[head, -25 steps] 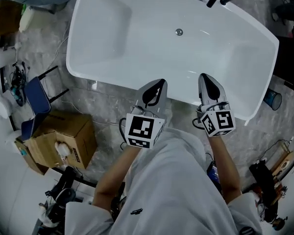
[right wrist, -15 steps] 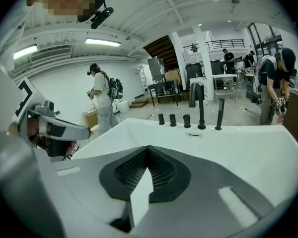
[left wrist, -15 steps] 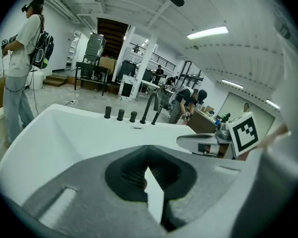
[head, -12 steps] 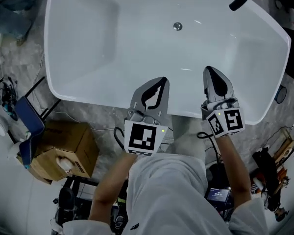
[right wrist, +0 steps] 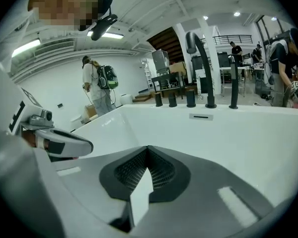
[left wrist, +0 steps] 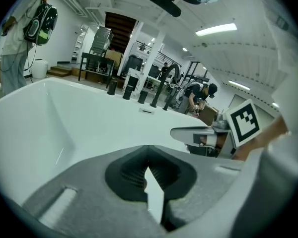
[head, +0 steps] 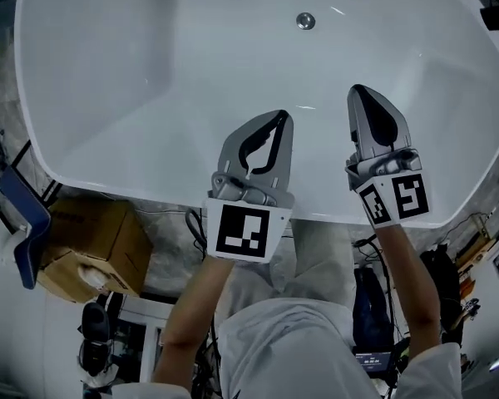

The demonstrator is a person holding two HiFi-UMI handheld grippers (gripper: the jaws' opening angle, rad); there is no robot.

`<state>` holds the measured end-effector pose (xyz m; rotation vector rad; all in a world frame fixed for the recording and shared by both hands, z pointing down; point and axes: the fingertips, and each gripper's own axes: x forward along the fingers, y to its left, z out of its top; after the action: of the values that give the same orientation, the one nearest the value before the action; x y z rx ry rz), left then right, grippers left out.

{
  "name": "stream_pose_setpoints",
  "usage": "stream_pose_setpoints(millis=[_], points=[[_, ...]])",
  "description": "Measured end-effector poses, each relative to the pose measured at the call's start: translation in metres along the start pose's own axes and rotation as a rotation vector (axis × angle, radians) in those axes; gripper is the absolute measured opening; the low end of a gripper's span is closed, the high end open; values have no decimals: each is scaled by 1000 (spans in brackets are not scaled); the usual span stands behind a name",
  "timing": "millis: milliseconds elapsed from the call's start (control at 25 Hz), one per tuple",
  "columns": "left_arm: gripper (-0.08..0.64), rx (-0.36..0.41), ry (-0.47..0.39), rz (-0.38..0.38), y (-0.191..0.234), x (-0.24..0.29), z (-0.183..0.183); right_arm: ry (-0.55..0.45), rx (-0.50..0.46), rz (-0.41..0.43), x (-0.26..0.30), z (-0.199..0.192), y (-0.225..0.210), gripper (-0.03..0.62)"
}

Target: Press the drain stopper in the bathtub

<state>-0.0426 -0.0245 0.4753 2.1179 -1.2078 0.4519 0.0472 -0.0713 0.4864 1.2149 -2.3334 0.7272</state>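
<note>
The large white oval bathtub (head: 150, 73) fills most of the head view, its glossy basin bare and its near rim running across the middle of the picture above a grey marbled floor (head: 162, 223). Below the rim stands the person in a white top (head: 316, 347), both forearms stretched forward over the tub's edge. A brown cardboard box (head: 87, 248) sits on the floor to the left, just outside the tub. The grey left gripper (head: 281, 116), with its black-and-white marker cube at the rear, reaches past the near rim over the basin; in the left gripper view its jaws meet at the tips (left wrist: 148, 158), leaving only a narrow diamond-shaped gap behind them through which the white tub wall (left wrist: 79, 123) shows, and nothing is held. The grey right gripper (head: 359, 90) hangs beside it, a little further forward, and in the right gripper view its jaws are likewise together at the tips (right wrist: 148, 148) with nothing between them. Tall black faucet fittings (right wrist: 201, 68) stand in a row on the tub's far ledge, above a small dark overflow slot (right wrist: 200, 116). The small round metal drain stopper (head: 305, 21) lies in the tub floor near the far side, ahead of the two grippers, between their lines and well apart from both.
</note>
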Motion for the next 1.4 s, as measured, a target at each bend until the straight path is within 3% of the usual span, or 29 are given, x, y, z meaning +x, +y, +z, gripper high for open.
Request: stream_pose_setpoints(millis=[280,560,1040,1240,1400], points=[[-2,4,16,4,1,45,-29,-14,-1,-26,25,-29,-36,3],[-2,11,-10,1,30,84,-56,19,-20,-19,77,-78,-53,3],[-2,67,51,-69,36,151,-119,88,-59,-21,140,-146,-101,3],[-2,89,75,-85,43,175,-148,158,-24,-16,174,-182,-118,3],[-2,74,68,-71,58,179,-154,245,-19,-69,202,-214,-138,-8]])
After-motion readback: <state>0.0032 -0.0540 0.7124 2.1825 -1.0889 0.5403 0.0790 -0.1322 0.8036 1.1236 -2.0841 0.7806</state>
